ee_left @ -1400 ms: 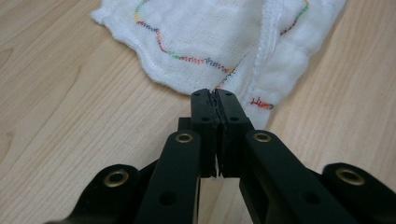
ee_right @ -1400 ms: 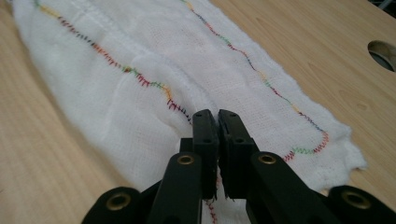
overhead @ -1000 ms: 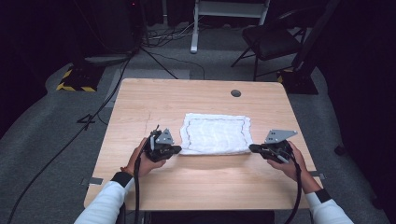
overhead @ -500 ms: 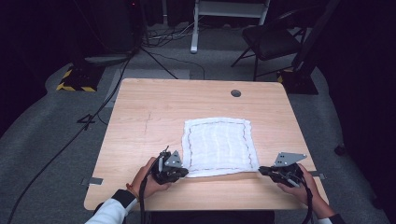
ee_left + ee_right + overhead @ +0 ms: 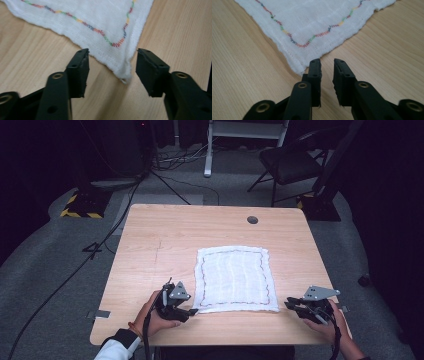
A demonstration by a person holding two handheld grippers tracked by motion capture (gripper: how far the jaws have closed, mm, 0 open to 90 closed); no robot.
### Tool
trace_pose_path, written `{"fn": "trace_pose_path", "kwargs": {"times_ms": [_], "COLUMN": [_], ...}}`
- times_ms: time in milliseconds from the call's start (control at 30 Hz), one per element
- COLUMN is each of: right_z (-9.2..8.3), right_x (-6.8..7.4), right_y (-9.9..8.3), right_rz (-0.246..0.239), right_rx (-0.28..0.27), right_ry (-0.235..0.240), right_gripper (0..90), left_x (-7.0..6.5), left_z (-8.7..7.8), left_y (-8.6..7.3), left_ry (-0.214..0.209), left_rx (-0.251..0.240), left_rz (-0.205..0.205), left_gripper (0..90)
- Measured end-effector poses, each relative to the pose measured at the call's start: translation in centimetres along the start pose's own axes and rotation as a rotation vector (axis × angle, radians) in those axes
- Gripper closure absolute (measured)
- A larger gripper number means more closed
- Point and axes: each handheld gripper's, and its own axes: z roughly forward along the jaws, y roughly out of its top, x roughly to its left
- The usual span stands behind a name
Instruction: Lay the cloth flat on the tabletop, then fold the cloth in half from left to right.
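The left hand-held gripper (image 5: 192, 311) sits at the near left corner of the cloth (image 5: 234, 278), and its jaws have just been opening: in the left gripper view they stand well apart, with the corner of the cloth (image 5: 123, 72) lying loose on the wood between them, pressed by neither pad. The right hand-held gripper (image 5: 288, 303) is off the near right corner, a little apart from it; its jaws have also just been opening but show only a narrow gap, with nothing in it, and the cloth's corner (image 5: 298, 67) lies just ahead and to the left of its tips. The cloth is spread flat in a near-square on the table (image 5: 165, 235), right of centre and toward the near edge. It looks like thin, light woven gauze with a coloured zigzag stitch inside the hem: limp, likely to sag and fold wherever it is lifted, and not fragile. The hemmed corners, being doubled and firmer, seem the best places to pinch, low against the wood.
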Motion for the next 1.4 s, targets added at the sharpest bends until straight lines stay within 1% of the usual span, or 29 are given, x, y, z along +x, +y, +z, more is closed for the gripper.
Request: {"fn": "trace_pose_path", "kwargs": {"times_ms": [67, 133, 167, 233, 333, 400, 467, 500, 533, 567, 600, 633, 667, 733, 767, 800, 833, 867, 900, 967, 1000, 1033, 1133, 1200, 1267, 1300, 1333, 1367, 1400], "right_z": [0.1, 0.1, 0.1, 0.2, 0.2, 0.4, 0.6, 0.9, 1.0, 1.3, 1.5, 1.9, 2.1, 2.6, 2.8, 3.2, 3.6, 3.9, 4.3, 5.2, 5.6, 6.0, 7.2, 8.2, 9.1, 9.4, 9.9, 10.3, 10.9], "right_x": [0.0, -0.1, -0.1, -0.1, -0.2, 0.1, 0.4, 0.6, 0.7, 1.0, 1.1, 1.3, 1.4, 1.8, 2.0, 2.3, 2.6, 2.9, 3.2, 4.0, 4.3, 4.7, 5.7, 6.5, 7.2, 7.6, 8.0, 8.5, 9.1], "right_y": [0.2, 0.4, 0.5, 0.8, 1.2, 1.7, 2.1, 2.3, 2.5, 2.8, 3.0, 3.3, 3.5, 4.3, 4.5, 4.9, 5.2, 5.6, 5.9, 6.8, 7.2, 7.6, 8.9, 9.9, 10.7, 10.9, 11.3, 11.6, 12.0], "right_rz": [-0.001, 0.003, 0.004, 0.007, 0.018, 0.015, 0.001, -0.006, -0.013, -0.022, -0.03, -0.043, -0.05, -0.068, -0.078, -0.088, -0.096, -0.108, -0.119, -0.145, -0.158, -0.17, -0.2, -0.218, -0.248, -0.254, -0.262, -0.275, -0.29], "right_rx": [-0.004, -0.014, -0.02, -0.024, -0.052, -0.063, -0.072, -0.073, -0.072, -0.07, -0.07, -0.065, -0.065, -0.065, -0.064, -0.063, -0.062, -0.062, -0.059, -0.056, -0.057, -0.06, -0.064, -0.074, -0.076, -0.079, -0.076, -0.075, -0.071], "right_ry": [-0.008, -0.005, -0.004, -0.011, -0.005, -0.004, -0.007, -0.003, 0.0, 0.006, 0.009, 0.01, 0.01, 0.021, 0.028, 0.035, 0.04, 0.051, 0.058, 0.076, 0.09, 0.099, 0.127, 0.149, 0.161, 0.167, 0.181, 0.19, 0.203], "right_gripper": [70.2, 67.7, 65.7, 60.0, 54.4, 50.2, 46.6, 45.0, 43.9, 43.4, 42.7, 42.3, 42.3, 42.7, 42.7, 43.1, 43.4, 43.9, 44.2, 45.1, 45.4, 45.6, 47.1, 48.4, 49.1, 49.4, 49.7, 50.1, 50.1], "left_x": [0.5, 1.2, 1.6, 2.5, 3.9, 5.1, 5.9, 6.2, 6.7, 6.9, 7.3, 7.5, 7.8, 8.3, 8.6, 8.7, 9.0, 9.4, 9.7, 10.5, 10.9, 11.2, 12.1, 12.7, 13.3, 13.6, 14.0, 14.4, 14.6], "left_z": [0.0, -0.1, -0.2, -0.3, -0.3, 0.0, 0.5, 0.7, 1.0, 1.2, 1.5, 1.7, 2.0, 2.3, 2.4, 2.6, 2.8, 2.9, 3.1, 3.5, 3.7, 4.0, 4.9, 5.6, 6.3, 6.7, 7.1, 7.6, 8.0], "left_y": [0.1, 0.2, 0.2, 0.4, 0.9, 1.5, 2.1, 2.3, 2.6, 2.8, 3.2, 3.4, 3.7, 4.2, 4.5, 4.8, 5.2, 5.5, 5.8, 6.4, 6.7, 7.0, 7.8, 8.5, 8.9, 9.2, 9.3, 9.5, 9.5], "left_ry": [0.027, 0.038, 0.043, 0.058, 0.078, 0.081, 0.086, 0.093, 0.092, 0.098, 0.11, 0.118, 0.141, 0.137, 0.156, 0.171, 0.16, 0.164, 0.173, 0.177, 0.184, 0.18, 0.18, 0.198, 0.194, 0.205, 0.208, 0.196, 0.201], "left_rx": [-0.006, -0.028, -0.041, -0.061, -0.088, -0.1, -0.098, -0.095, -0.092, -0.088, -0.088, -0.093, -0.089, -0.075, -0.094, -0.099, -0.088, -0.09, -0.101, -0.109, -0.112, -0.111, -0.109, -0.109, -0.107, -0.1, -0.1, -0.102, -0.095], "left_rz": [-0.009, -0.035, -0.04, -0.053, -0.071, -0.095, -0.121, -0.126, -0.122, -0.124, -0.117, -0.112, -0.092, -0.085, -0.082, -0.08, -0.081, -0.084, -0.087, -0.105, -0.106, -0.117, -0.13, -0.128, -0.142, -0.143, -0.154, -0.17, -0.173], "left_gripper": [34.2, 31.8, 30.0, 27.5, 24.5, 23.4, 23.3, 23.0, 22.6, 22.5, 22.5, 22.5, 22.8, 22.3, 22.4, 23.6, 24.6, 23.3, 23.3, 23.4, 23.5, 23.5, 23.4, 23.4, 23.3, 23.4, 23.3, 23.4, 23.4]}}
